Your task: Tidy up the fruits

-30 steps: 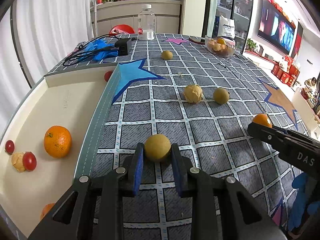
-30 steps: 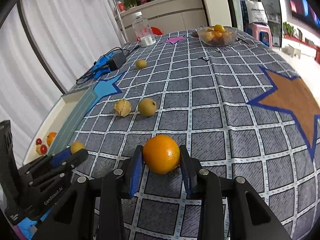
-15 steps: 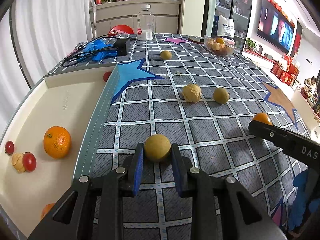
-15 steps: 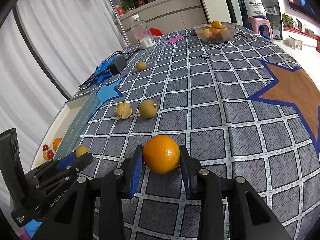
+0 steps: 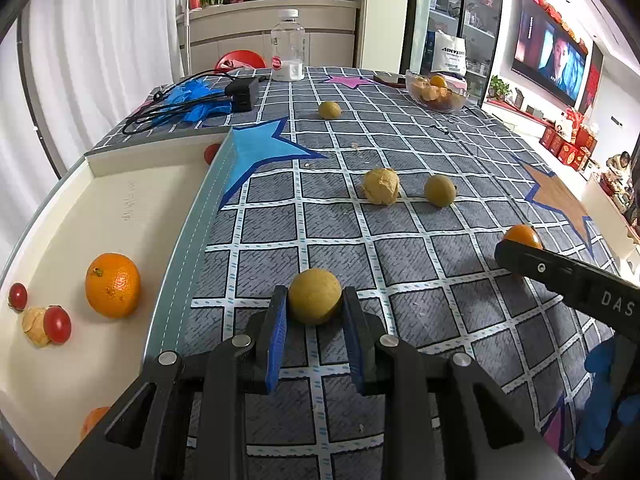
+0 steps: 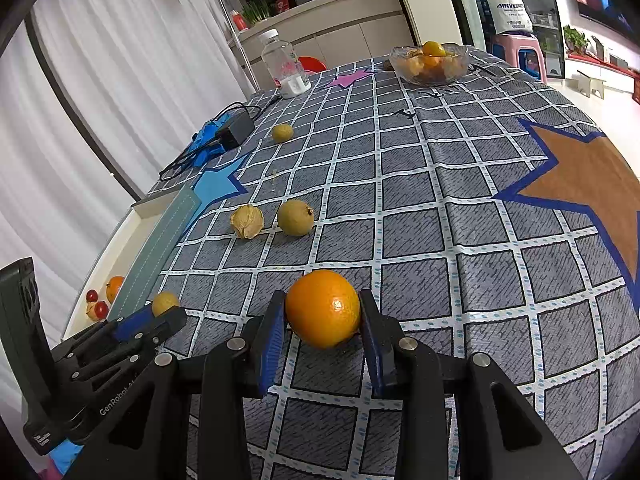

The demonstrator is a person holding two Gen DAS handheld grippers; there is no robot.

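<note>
Ahead, husked fruit (image 5: pixel 381 186) beside tan fruit (image 5: pixel 439 190), left hand-held gripper (image 5: pixel 315 326) clamping longan (image 5: pixel 315 295), right hand-held gripper (image 6: pixel 323 330) clamping orange (image 6: pixel 322 308)

Both tools share one build. The left gripper (image 5: pixel 315 334) is matte black plastic, its two fingers lined on the inner faces with ribbed blue pads (image 5: pixel 276 336), and four round silver screw heads (image 5: pixel 167 358) sit across the angular, cut-out linkage arms behind them. The right gripper (image 6: pixel 322 334) has the same black frame, blue ribbed pads (image 6: pixel 271 340) and silver screws (image 6: pixel 407 343). Seen from the left wrist view, the right gripper's side carries white letters "DAS" and a small round fastener. From the right wrist view, the left gripper's body bears white lettering reading "GenRobot", partly cut off. Blue material, possibly a glove (image 5: pixel 604 396), shows at the lower right edge.
</note>
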